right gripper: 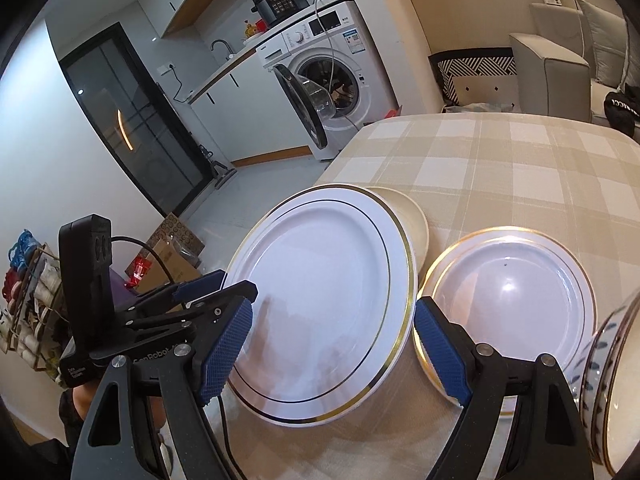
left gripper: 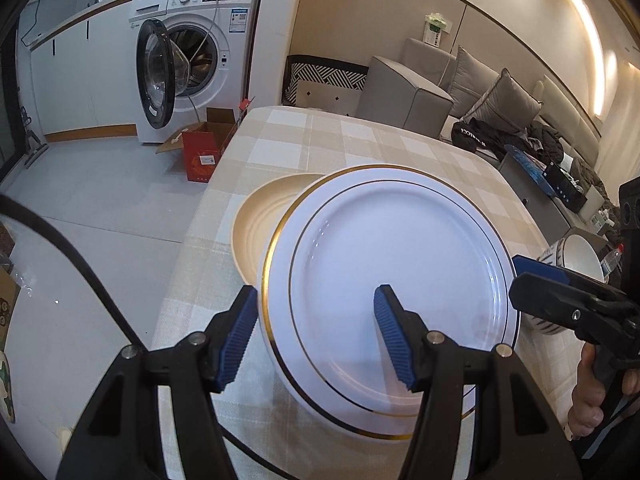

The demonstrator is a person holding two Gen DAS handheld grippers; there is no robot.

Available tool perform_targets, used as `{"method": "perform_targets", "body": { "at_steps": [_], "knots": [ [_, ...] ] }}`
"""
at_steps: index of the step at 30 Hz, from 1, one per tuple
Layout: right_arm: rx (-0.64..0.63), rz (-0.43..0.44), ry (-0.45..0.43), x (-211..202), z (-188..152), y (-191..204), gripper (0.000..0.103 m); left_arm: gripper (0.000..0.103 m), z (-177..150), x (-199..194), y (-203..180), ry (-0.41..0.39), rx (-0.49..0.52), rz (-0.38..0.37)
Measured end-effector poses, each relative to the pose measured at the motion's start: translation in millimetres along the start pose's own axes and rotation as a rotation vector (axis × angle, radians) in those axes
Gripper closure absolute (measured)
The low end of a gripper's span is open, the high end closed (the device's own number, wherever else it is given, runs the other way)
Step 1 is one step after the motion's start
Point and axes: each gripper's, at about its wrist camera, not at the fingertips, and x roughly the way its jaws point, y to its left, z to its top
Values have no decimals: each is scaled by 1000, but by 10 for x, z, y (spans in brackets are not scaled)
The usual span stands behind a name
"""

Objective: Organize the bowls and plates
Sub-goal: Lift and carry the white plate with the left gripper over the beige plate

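Straddling the near-left rim of the large gold-rimmed plate (left gripper: pixel 392 280), the left gripper (left gripper: pixel 316 336) stands wide open: one blue ribbed finger (left gripper: pixel 236 336) hangs just outside the rim and the other sits over the plate's white well, neither pressing on it as far as the left wrist view shows. The plate looks raised or tilted above the checked tablecloth (left gripper: pixel 320 136), though the fisheye makes it hard to tell whether its underside touches the cloth. Behind its left edge a cream plate (left gripper: pixel 260 224) lies partly covered by it.

The right gripper (right gripper: pixel 334 344) is also spread wide and grips nothing. Its left pad (right gripper: pixel 226 348) is over the near-left part of the large plate, and its right pad (right gripper: pixel 440 352) is over the gap between that plate and a smaller gold-rimmed plate (right gripper: pixel 512 292) lying flat just beside it on the cloth. At the right edge of the right wrist view a bowl with blue markings (right gripper: pixel 600 368) stands near the small plate. The same bowl shows behind the right gripper in the left wrist view.

Beyond the table a washing machine (left gripper: pixel 200 52) stands with its door open, a red box (left gripper: pixel 200 156) on the floor before it, and a grey sofa (left gripper: pixel 460 80) to the right.
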Motion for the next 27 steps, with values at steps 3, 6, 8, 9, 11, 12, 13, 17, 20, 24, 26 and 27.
{"method": "perform_targets", "body": {
  "at_steps": [3,6,8,9,11,12,13,17,20,24,26,27],
  "knots": [
    [-3,8,3,95,141,18,18,44,112,71,76,-9,-6,13],
    [-8,7,1,189,249,39,18,44,210,143,143,-17,-14,25],
    [-7,9,0,262,315,41,18,44,274,206,188,-21,-21,34],
    [-2,10,0,300,346,31,18,44,303,243,210,-20,-22,39],
    [12,12,0,388,410,-1,18,44,339,318,246,-18,-29,46],
    [14,12,0,430,435,-13,18,44,354,359,260,-18,-30,52],
    [17,13,2,475,457,-29,18,44,361,395,269,-16,-28,59],
    [31,-2,16,665,527,-101,18,44,384,573,318,3,-34,75],
    [34,-17,29,778,532,-151,18,44,379,681,330,20,-37,81],
    [39,-36,48,910,515,-235,18,44,366,800,321,40,-31,84],
    [29,-53,49,951,511,-260,18,44,358,843,301,47,-25,85],
    [26,-62,49,971,510,-272,18,44,360,864,295,50,-20,88]
  ]
}}
